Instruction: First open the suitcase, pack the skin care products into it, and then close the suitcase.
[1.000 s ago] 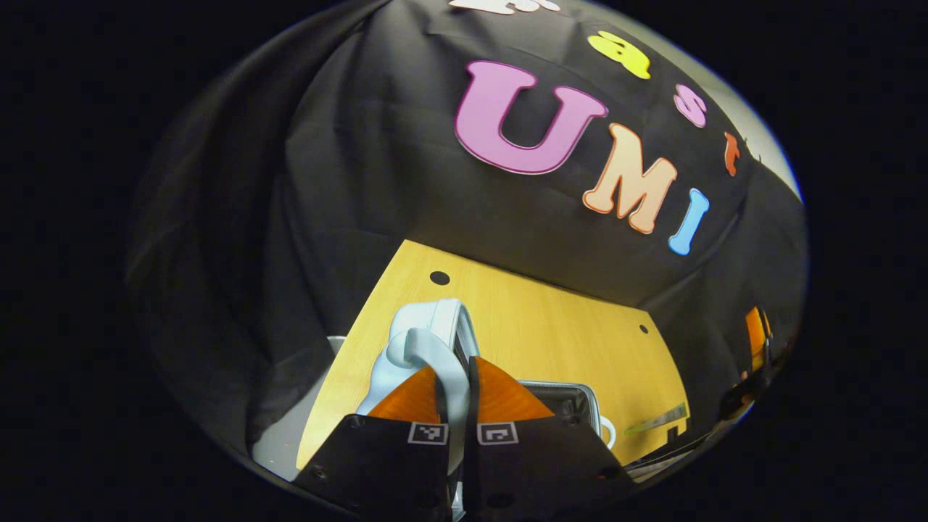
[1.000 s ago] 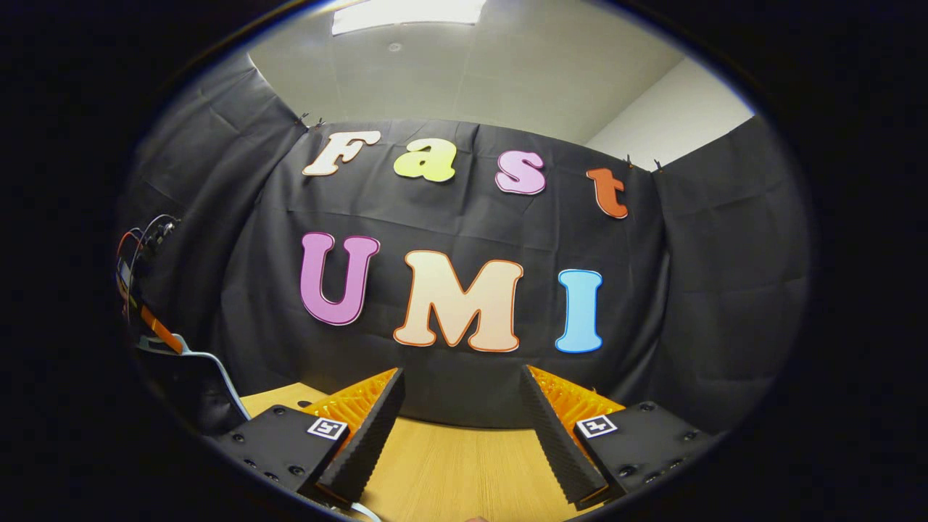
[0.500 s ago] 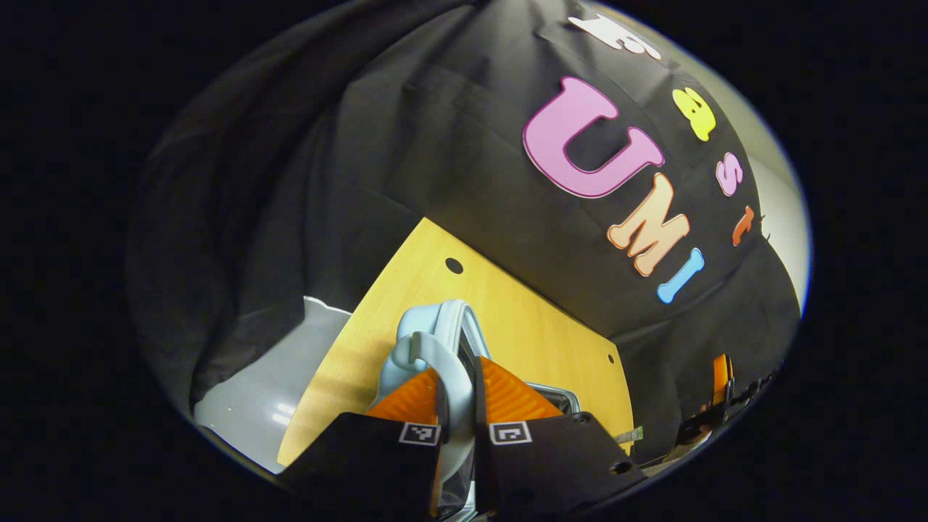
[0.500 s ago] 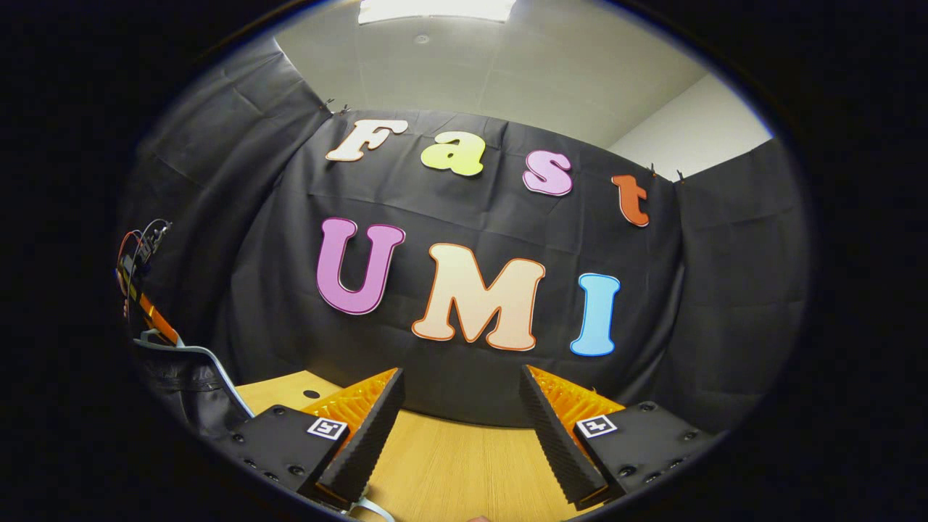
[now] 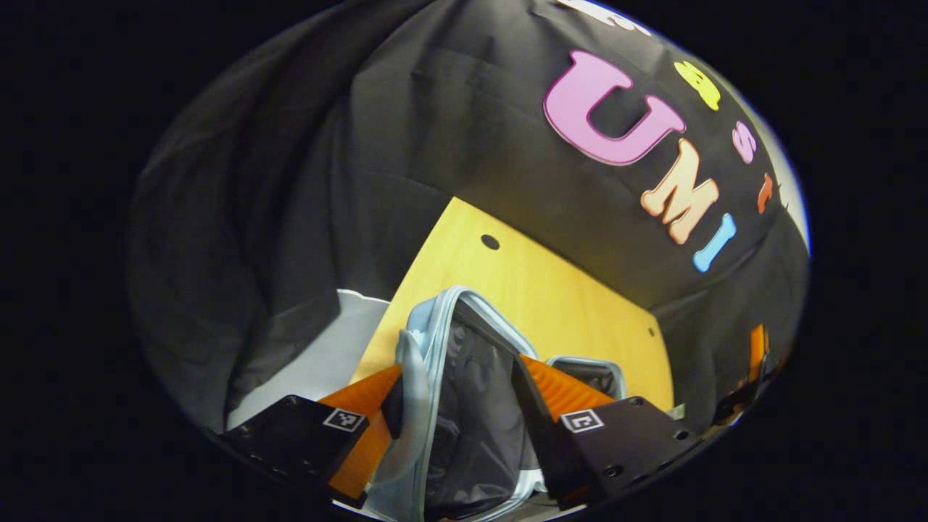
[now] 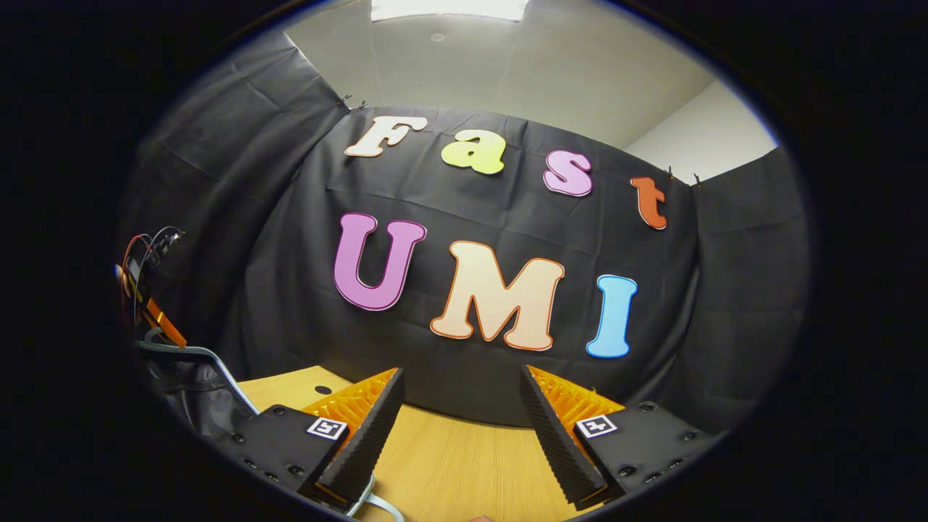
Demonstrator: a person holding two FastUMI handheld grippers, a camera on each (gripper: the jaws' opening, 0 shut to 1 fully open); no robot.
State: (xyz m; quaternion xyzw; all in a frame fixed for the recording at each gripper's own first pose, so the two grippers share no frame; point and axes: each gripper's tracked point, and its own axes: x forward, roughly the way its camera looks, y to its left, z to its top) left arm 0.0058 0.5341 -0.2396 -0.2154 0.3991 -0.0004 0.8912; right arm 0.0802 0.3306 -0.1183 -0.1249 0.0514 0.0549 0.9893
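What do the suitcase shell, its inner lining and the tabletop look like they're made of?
The suitcase shell: pale blue, smooth with a soft sheen, probably hard plastic, though coated fabric is possible. The lining: dark, wrinkled and slightly glossy, likely a thin synthetic cloth. The tabletop: light, matte, with fine straight grain and round holes, so wood or a wood-look laminate.
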